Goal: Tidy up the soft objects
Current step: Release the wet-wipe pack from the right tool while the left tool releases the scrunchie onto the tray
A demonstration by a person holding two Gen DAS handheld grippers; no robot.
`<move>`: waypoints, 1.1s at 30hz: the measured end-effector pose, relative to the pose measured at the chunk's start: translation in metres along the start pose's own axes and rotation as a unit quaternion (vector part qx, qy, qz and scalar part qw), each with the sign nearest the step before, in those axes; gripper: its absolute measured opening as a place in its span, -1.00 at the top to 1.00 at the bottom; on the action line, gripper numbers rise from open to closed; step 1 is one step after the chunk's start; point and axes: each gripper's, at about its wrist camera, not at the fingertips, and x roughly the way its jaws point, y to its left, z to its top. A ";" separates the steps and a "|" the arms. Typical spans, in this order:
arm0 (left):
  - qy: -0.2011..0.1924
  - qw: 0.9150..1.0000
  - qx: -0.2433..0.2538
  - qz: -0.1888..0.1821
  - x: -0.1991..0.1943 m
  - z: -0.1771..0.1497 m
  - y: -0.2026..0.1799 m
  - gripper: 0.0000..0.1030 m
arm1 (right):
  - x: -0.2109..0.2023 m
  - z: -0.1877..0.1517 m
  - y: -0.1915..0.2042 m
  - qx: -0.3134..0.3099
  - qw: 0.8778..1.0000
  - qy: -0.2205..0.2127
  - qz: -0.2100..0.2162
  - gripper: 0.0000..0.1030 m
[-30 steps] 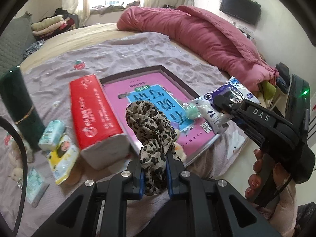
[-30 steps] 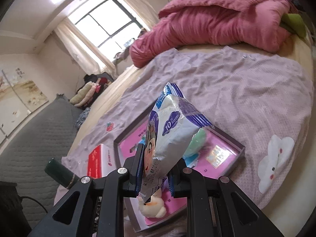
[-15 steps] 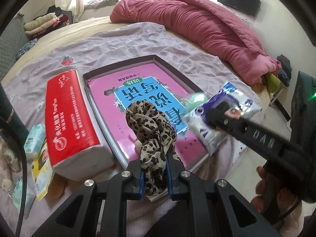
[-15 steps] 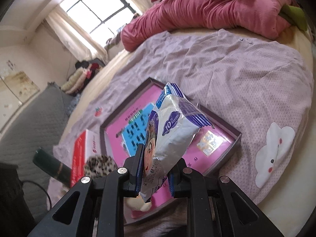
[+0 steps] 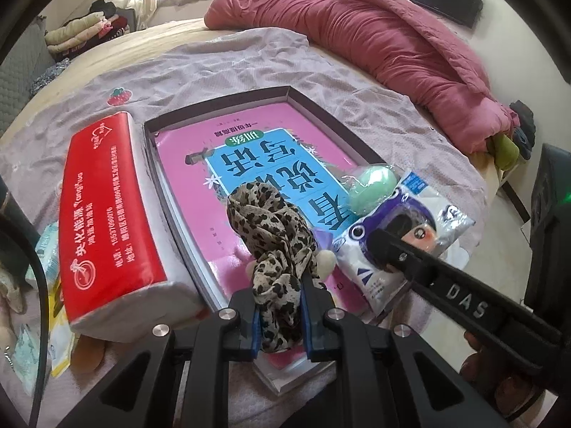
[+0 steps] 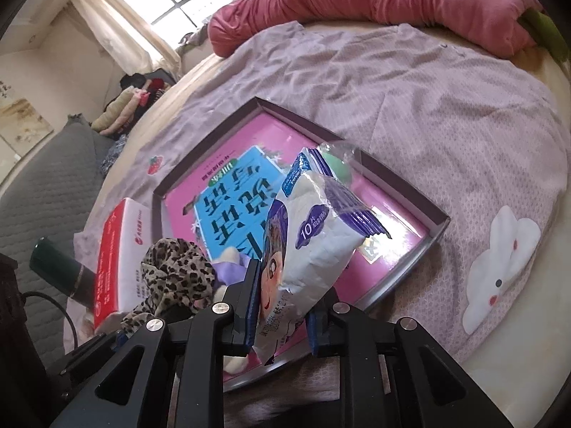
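Left wrist view: left gripper (image 5: 279, 312) clamps the limp leopard scarf (image 5: 274, 242) at lower centre; we judge it light, best pinched mid-bunch. Right gripper (image 6: 282, 315), jaws just easing, pinches the crinkly, slippery pad packet (image 6: 314, 246) over the tray (image 6: 440, 226).

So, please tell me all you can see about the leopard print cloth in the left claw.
The leopard print cloth is thin, soft fabric, tan with dark spots, bunched into a twisted, crumpled lump. The left claw is shut on its lower part, blue pads pressing both sides, so it stands upright above the fingers. It hangs over the near end of the shallow box with the pink book. A small plush toy sits just behind it.
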 end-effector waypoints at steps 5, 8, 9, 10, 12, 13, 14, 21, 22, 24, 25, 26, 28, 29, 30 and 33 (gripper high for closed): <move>0.001 1.000 -0.002 -0.004 0.001 0.000 0.001 0.66 | 0.006 -0.001 -0.001 0.001 1.000 0.012 -0.009 0.43; 0.002 1.000 -0.006 -0.007 0.002 0.000 0.001 0.66 | 0.006 -0.002 -0.003 0.007 1.000 0.013 -0.015 0.35; 0.003 1.000 -0.006 -0.008 0.002 0.000 0.001 0.66 | 0.006 -0.002 -0.004 0.010 1.000 0.013 -0.016 0.35; 0.002 1.000 -0.006 -0.008 0.002 0.000 0.001 0.66 | 0.006 -0.002 -0.004 0.012 1.000 0.013 -0.017 0.33; 0.003 1.000 -0.006 -0.009 0.002 0.000 0.002 0.65 | 0.005 -0.001 -0.006 0.014 1.000 0.011 -0.018 0.26; 0.003 1.000 -0.007 -0.009 0.002 0.000 0.002 0.65 | 0.004 -0.001 -0.006 0.014 1.000 0.008 -0.019 0.23; 0.004 1.000 -0.008 -0.010 0.002 0.000 0.002 0.65 | 0.002 -0.001 -0.005 0.013 1.000 0.003 -0.021 0.17; 0.007 1.000 -0.009 -0.017 0.003 0.000 0.004 0.65 | -0.014 0.000 -0.015 0.044 0.998 -0.042 -0.029 -0.10; 0.007 1.000 -0.010 -0.017 0.003 0.000 0.004 0.65 | -0.017 0.001 -0.017 0.049 0.997 -0.050 -0.030 -0.11; 0.008 1.000 -0.012 -0.018 0.004 0.001 0.005 0.64 | -0.019 0.002 -0.019 0.053 0.996 -0.058 -0.029 -0.16; 0.009 1.000 -0.014 -0.020 0.004 0.002 0.005 0.64 | -0.020 0.002 -0.018 0.055 0.996 -0.062 -0.032 -0.16; 0.010 1.000 -0.016 -0.020 0.005 0.002 0.006 0.63 | -0.020 0.003 -0.019 0.054 0.996 -0.064 -0.029 -0.18; 0.010 1.000 -0.017 -0.020 0.006 0.005 0.006 0.62 | -0.018 0.004 -0.017 0.049 0.997 -0.060 -0.027 -0.18; 0.010 1.000 -0.017 -0.019 0.007 0.007 0.006 0.62 | -0.017 0.005 -0.014 0.042 0.997 -0.058 -0.024 -0.19; 0.011 1.000 -0.018 -0.018 0.007 0.009 0.006 0.61 | -0.015 0.005 -0.012 0.034 0.998 -0.053 -0.016 -0.20; 0.012 0.999 -0.024 -0.022 0.008 0.013 0.007 0.61 | -0.008 0.004 0.000 0.005 0.999 -0.039 -0.015 -0.23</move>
